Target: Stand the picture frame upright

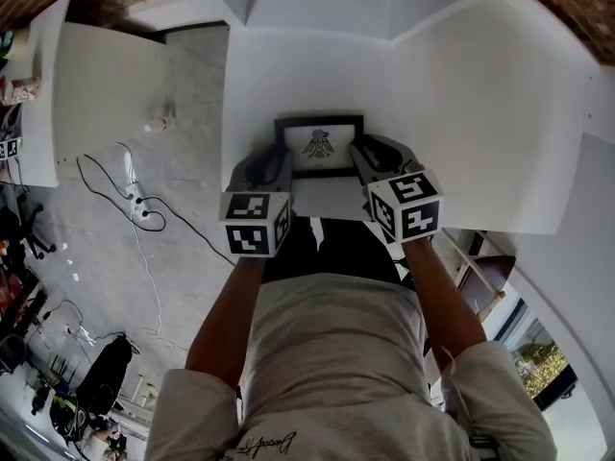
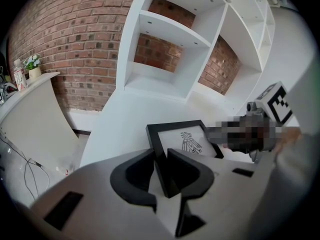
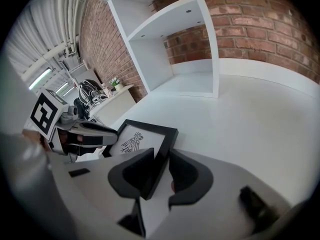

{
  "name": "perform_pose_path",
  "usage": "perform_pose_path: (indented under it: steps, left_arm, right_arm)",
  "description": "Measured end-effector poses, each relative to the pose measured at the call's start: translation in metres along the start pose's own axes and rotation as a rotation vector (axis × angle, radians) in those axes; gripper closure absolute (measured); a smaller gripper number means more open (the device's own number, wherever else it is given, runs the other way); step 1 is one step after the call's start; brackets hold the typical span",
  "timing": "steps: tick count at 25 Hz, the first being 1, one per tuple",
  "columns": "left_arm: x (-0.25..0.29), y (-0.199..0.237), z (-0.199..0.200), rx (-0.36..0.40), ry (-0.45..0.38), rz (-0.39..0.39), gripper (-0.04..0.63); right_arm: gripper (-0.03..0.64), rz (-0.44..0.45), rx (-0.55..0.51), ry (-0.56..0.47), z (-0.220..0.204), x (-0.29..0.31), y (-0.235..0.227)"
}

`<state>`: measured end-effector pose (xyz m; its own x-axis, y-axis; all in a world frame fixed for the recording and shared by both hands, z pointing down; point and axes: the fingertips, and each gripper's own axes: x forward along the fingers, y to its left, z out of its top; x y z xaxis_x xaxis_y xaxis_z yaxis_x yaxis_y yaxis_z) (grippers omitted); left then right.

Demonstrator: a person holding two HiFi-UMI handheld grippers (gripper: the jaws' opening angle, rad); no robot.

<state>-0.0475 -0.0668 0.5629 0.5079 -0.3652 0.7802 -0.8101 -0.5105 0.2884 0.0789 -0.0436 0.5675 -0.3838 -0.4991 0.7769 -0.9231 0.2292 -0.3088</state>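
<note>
The black picture frame [image 1: 318, 145], with a white mat and a small bird drawing, faces up at the near edge of the white table [image 1: 461, 113]. My left gripper [image 1: 274, 157] is shut on the frame's left bar; in the left gripper view that bar [image 2: 159, 156] runs between the dark jaws [image 2: 161, 168]. My right gripper [image 1: 363, 152] is shut on the frame's right bar, which shows between its jaws [image 3: 161, 171] in the right gripper view. The frame [image 3: 135, 141] looks low and leaning back; whether its lower edge rests on the table I cannot tell.
A white open shelf unit [image 2: 170, 44] stands on the table's far side against a brick wall [image 2: 75, 39]. To the left, the floor holds cables and a power strip [image 1: 135, 195] beside a white counter [image 1: 96, 94]. The table's front edge is right under my grippers.
</note>
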Motion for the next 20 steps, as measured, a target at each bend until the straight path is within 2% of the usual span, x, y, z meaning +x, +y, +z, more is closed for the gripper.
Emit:
perform_pose_path:
  steps: [11, 20]
  left_arm:
    - [-0.010, 0.014, 0.012, 0.005, -0.049, 0.027, 0.503]
    - [-0.017, 0.033, 0.032, 0.036, -0.095, 0.029, 0.503]
  right_arm:
    - [0.511, -0.006, -0.026, -0.026, 0.018, 0.005, 0.010]
    - [0.514, -0.024, -0.034, -0.068, 0.043, 0.015, 0.020]
